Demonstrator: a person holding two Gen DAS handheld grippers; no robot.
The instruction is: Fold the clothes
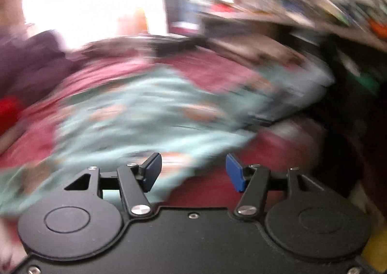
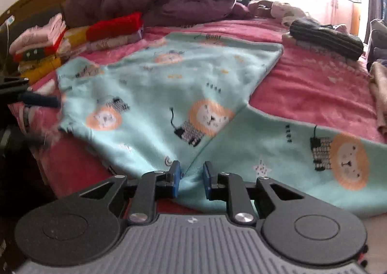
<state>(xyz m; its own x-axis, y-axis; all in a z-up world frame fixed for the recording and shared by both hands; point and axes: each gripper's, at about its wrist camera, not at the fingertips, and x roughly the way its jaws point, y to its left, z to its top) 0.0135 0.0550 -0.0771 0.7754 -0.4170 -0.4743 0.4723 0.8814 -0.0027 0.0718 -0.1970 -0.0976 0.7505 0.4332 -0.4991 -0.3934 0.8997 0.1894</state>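
A: Where's the mint lion-print cloth [image 2: 169, 85]?

B: Spread on the bed [image 2: 302, 95], straight ahead of the right gripper [image 2: 191, 177]. One part is turned over another — a diagonal edge runs from the gripper's tips up and away to the right, toward the far corner.

A: And the right gripper itself?

B: Fingers a little apart, with a bunched bit of the cloth's near edge between them. The pads don't look pressed shut, so I'd judge it's either closing on that fold or letting it go; one moment can't say which.

A: The left gripper [image 1: 193, 172]?

B: Fingers wide apart, nothing between them. Its view is heavily blurred, yet the cloth lies just ahead of it. From the right view it shows at the cloth's left edge.

A: Why there?

B: Probably to handle the opposite side — two holds keep a floppy sheet flat. Folded stacks [image 2: 72, 39] sit beyond, far left.
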